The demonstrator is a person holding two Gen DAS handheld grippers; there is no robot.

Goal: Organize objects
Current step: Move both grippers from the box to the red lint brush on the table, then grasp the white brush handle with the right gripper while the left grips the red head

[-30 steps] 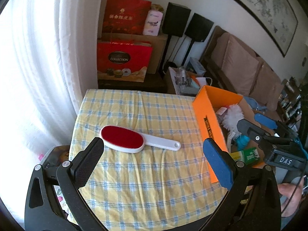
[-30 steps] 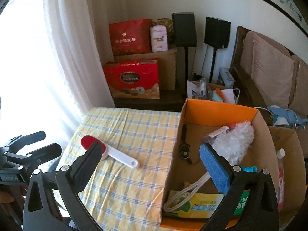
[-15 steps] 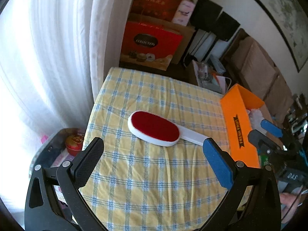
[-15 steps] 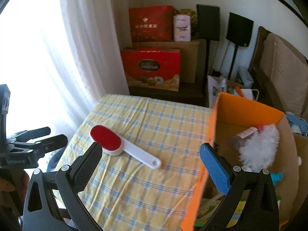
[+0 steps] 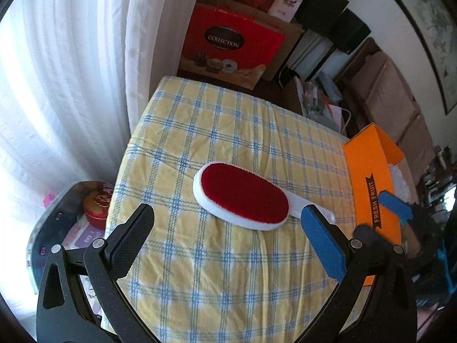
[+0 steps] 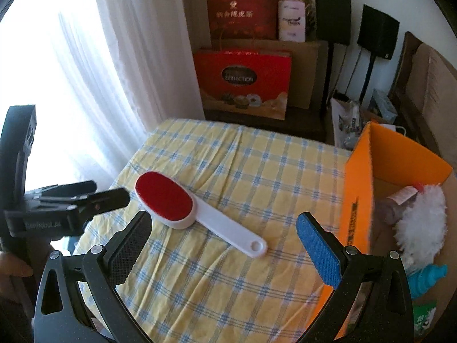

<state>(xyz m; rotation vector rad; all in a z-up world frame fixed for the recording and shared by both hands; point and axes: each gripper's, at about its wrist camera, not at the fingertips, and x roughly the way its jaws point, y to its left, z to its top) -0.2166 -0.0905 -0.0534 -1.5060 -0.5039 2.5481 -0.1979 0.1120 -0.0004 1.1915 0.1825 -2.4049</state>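
Note:
A white lint brush with a red pad lies flat on the yellow checked tablecloth; in the right wrist view it lies with its handle pointing toward me. My left gripper is open and empty, just short of the brush head. My right gripper is open and empty, hovering above the handle end. An orange cardboard box stands at the table's right side, holding a white fluffy duster and other items.
Red gift bags and black speakers stand behind the table. A white curtain hangs at the left. A tin sits in a container below the table's left edge. A sofa is at the right.
Both grippers swung left, away from the box and toward the lint brush. The left gripper moved closer to the brush head. The brush has not moved.

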